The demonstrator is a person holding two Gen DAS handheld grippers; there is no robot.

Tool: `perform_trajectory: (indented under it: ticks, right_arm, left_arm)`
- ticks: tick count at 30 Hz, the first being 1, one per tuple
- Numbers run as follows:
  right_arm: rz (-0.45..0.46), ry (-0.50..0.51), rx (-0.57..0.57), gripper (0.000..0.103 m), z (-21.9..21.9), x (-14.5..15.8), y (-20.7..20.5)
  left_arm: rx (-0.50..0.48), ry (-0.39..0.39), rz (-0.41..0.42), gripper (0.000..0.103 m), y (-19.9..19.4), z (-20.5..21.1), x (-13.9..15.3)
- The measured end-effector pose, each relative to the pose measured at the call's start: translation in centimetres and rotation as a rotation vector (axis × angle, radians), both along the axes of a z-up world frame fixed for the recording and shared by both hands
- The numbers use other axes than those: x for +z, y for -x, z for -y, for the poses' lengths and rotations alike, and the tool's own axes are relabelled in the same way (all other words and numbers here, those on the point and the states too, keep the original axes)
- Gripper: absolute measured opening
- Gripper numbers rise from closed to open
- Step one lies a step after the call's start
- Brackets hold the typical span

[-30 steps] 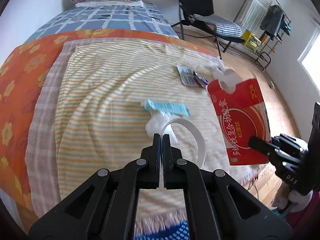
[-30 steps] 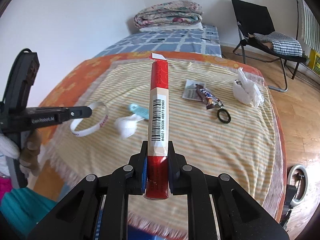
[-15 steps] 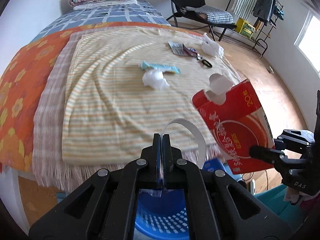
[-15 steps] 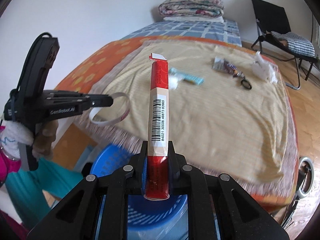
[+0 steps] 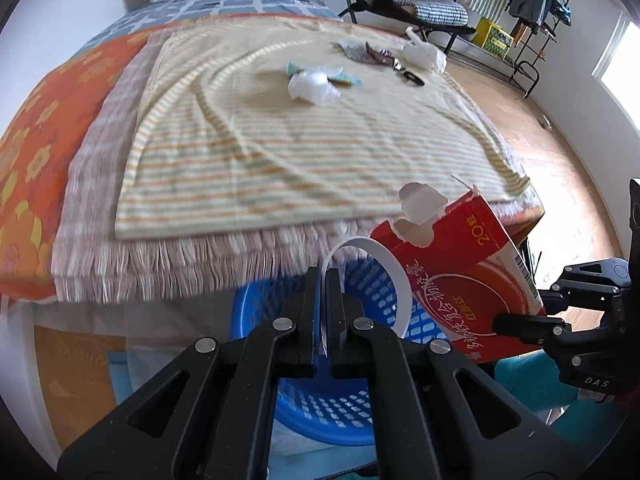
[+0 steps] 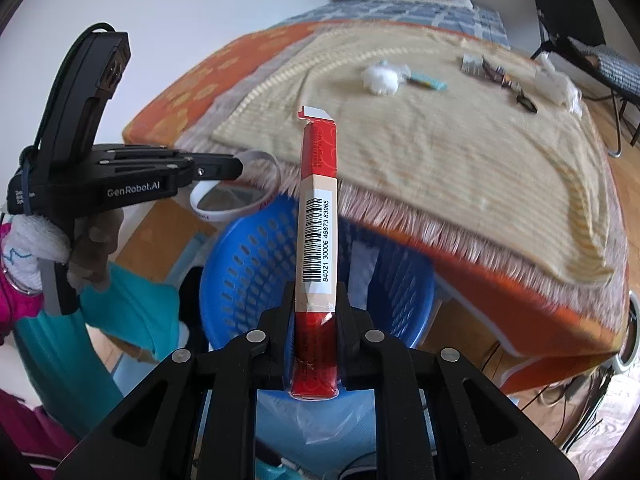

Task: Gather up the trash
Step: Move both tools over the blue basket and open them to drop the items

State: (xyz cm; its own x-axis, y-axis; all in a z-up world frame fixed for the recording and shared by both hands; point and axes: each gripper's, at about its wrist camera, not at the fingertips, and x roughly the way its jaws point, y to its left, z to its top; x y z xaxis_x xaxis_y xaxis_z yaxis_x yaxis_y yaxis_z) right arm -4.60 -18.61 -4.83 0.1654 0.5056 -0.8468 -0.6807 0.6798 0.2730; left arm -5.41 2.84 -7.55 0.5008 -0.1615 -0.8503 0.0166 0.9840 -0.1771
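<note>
Left wrist view: left gripper, jaws pinching a white band, at lower centre above the blue basket; crumpled tissue and wrappers remain on the bed, upper centre.

Right wrist view: right gripper, jaws clamping the flattened red carton, centre frame over the basket. Neither item released yet; several pieces left.

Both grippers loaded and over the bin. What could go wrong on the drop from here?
1. The red carton in the right gripper is long and stands tall above the blue basket; released, it may tip over the rim.
2. The white ring in the left gripper hangs near the basket's rim by the bed's fringe; it might land outside or snag.
</note>
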Motion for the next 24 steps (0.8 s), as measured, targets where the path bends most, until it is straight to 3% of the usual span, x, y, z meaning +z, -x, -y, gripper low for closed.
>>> perform_trajectory:
  ticks: [10, 21, 24]
  right_arm:
    - [-0.065, 0.066, 0.032, 0.014, -0.5, -2.9, 0.7]
    - [-0.107, 0.067, 0.017, 0.015, -0.5, -3.6, 0.1]
    - [-0.109, 0.07, 0.017, 0.016, -0.6, -3.6, 0.1]
  left_arm:
    - [-0.003, -0.021, -0.054, 0.0, 0.8, 0.2, -2.4]
    - [-0.026, -0.045, -0.098, 0.0, 0.5, 1.0, -4.0]
    - [-0.022, -0.046, -0.109, 0.01, 0.4, 1.0, -4.2]
